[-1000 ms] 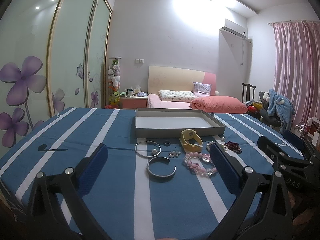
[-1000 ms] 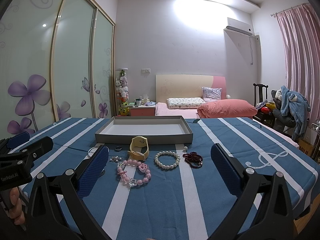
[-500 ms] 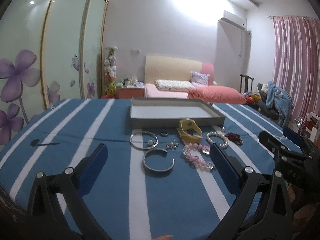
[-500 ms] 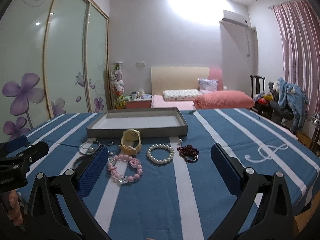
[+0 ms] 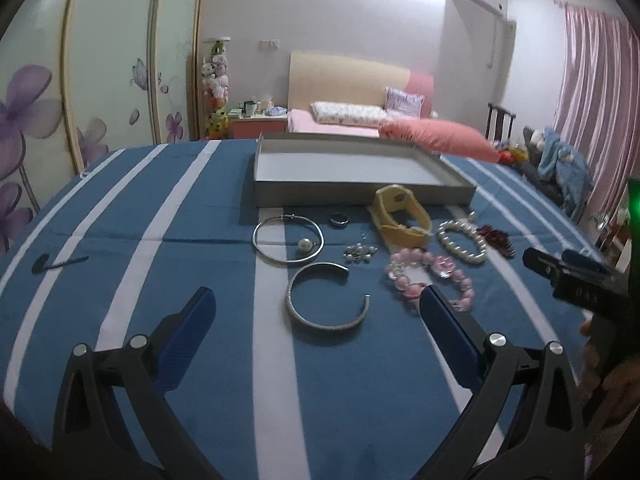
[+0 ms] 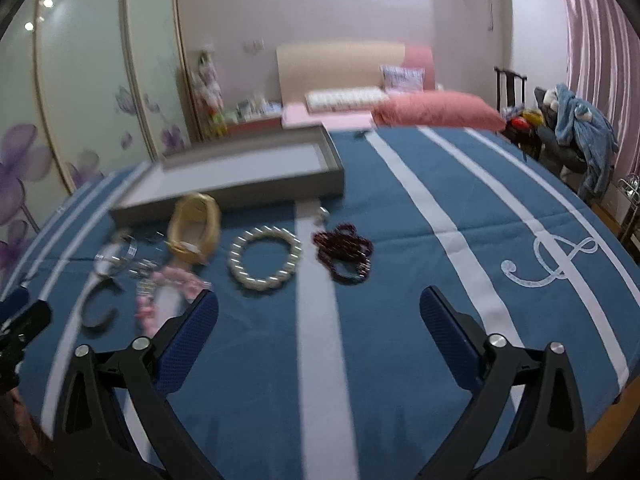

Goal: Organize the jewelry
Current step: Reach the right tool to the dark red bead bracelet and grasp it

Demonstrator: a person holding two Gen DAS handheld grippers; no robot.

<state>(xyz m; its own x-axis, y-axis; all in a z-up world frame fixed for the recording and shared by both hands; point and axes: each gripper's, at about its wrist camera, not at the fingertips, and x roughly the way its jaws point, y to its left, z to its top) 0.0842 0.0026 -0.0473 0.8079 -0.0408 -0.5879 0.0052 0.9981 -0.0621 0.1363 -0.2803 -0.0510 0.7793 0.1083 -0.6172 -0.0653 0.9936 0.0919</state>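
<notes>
Left wrist view: sharp; blue striped bench (image 5: 192, 216), then grey tray (image 5: 360, 196) at far side, empty inside. Just before tray, in a row: yellow watch (image 5: 400, 216), pearl bracelet (image 5: 460, 242), dark red bead bracelet (image 5: 496, 236). Nearer: silver hoop with pearl (image 5: 286, 240), open silver cuff (image 5: 326, 300), pink bead bracelet (image 5: 428, 276), small earring cluster (image 5: 360, 252), dark ring (image 5: 339, 220). Left gripper (image 5: 316, 310) spread wide over cuff, gripping nothing. Right gripper seen only from its side at right edge.

Right wrist view: motion-blurred; same bench (image 6: 420, 280) with white scroll motif (image 6: 548, 260), unseen in other view. Tray (image 6: 240, 184) angled at upper left. Pearl bracelet (image 6: 264, 258) and dark red bead bracelet (image 6: 344, 256) clearest; watch (image 6: 194, 228), cuff (image 6: 98, 312), pink beads (image 6: 168, 292) smeared; ring and earrings not made out. Right gripper (image 6: 320, 316) wide apart, jaws closing, nothing between.
</notes>
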